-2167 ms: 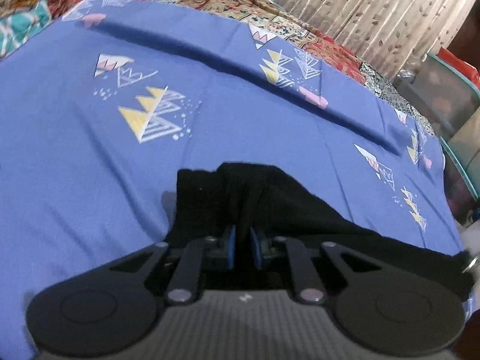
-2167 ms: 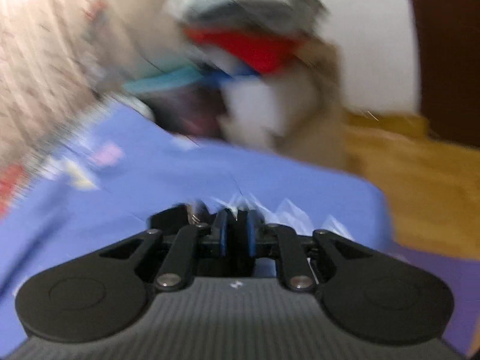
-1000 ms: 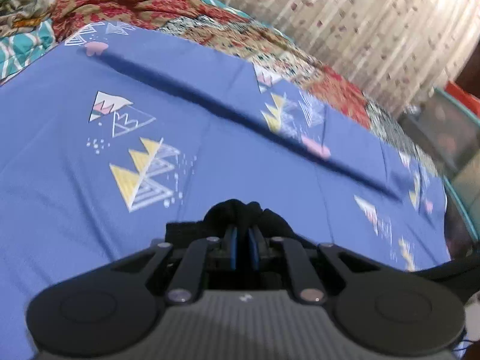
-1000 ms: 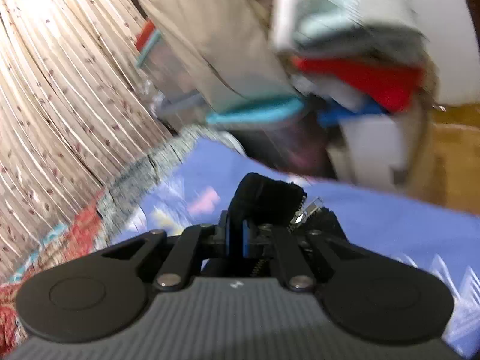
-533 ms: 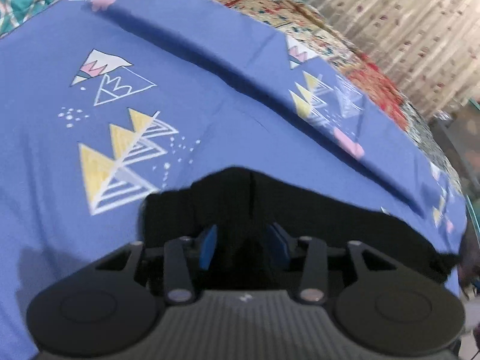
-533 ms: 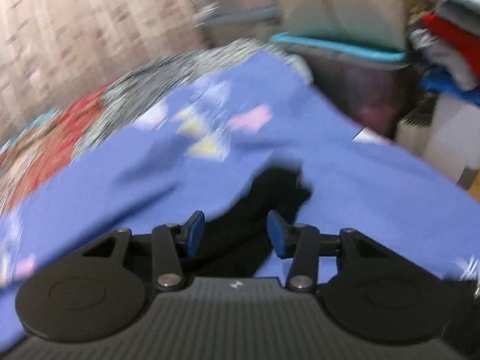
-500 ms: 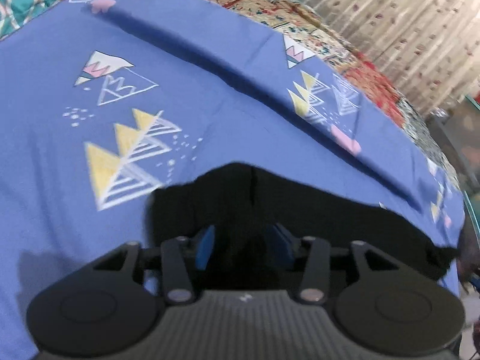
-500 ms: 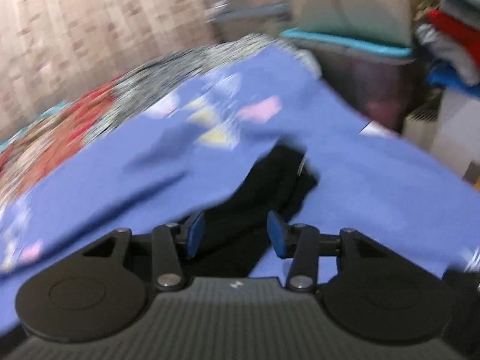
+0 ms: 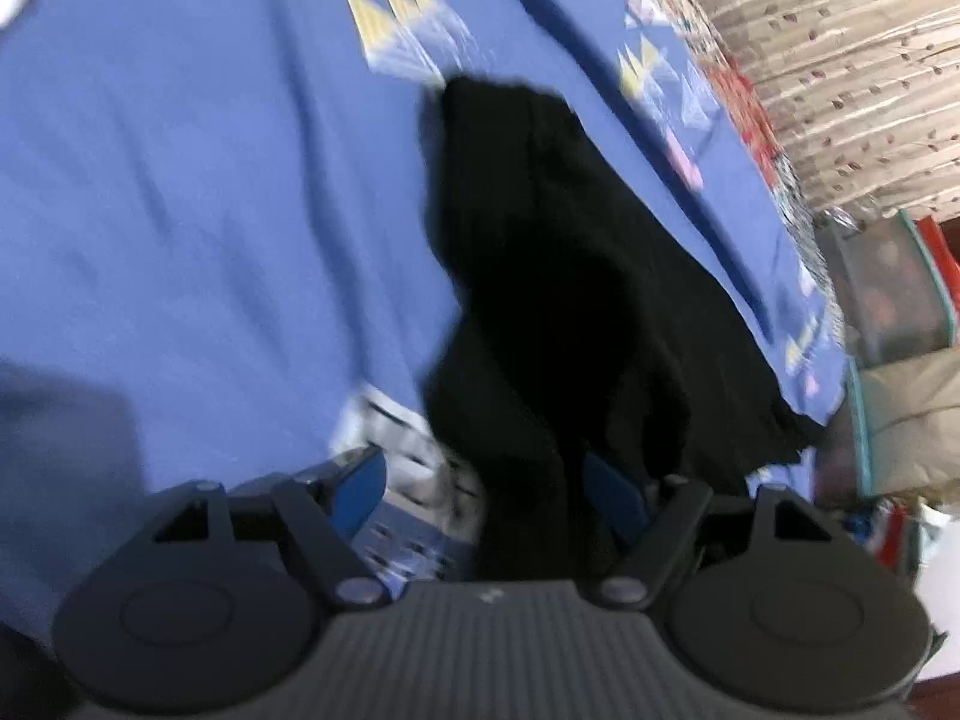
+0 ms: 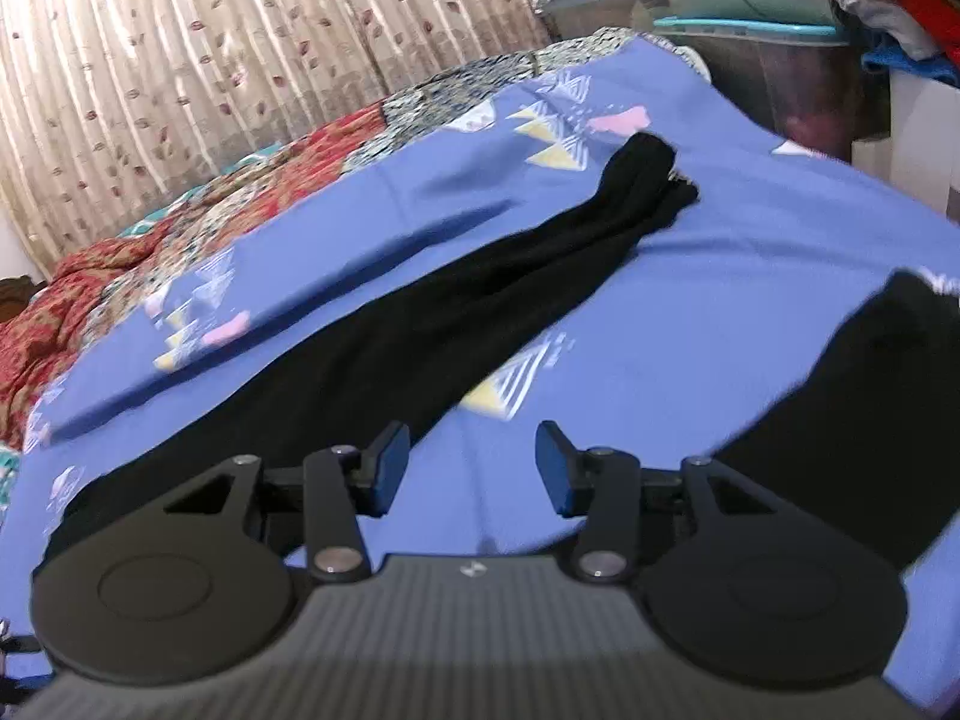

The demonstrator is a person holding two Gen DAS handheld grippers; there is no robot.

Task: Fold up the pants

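Black pants (image 10: 384, 342) lie stretched out on the blue patterned bedsheet (image 10: 750, 252), one long leg running from near my right gripper to the far right. A second black part (image 10: 852, 396) lies at the right edge. My right gripper (image 10: 471, 468) is open and empty, just above the sheet beside the leg. In the left wrist view the pants (image 9: 576, 252) run away from my left gripper (image 9: 486, 480), whose jaws are wide open with black cloth lying between them, not pinched.
A red patterned quilt (image 10: 120, 258) and a curtain (image 10: 240, 36) lie beyond the sheet. Plastic storage bins (image 10: 774, 54) and stacked clothes (image 10: 900, 6) stand at the bed's far right end; the bins also show in the left wrist view (image 9: 888, 294).
Both grippers opened and let go of the pants, which now lie stretched on the sheet. Both have pulled back; the left view has swung to look along the cloth.
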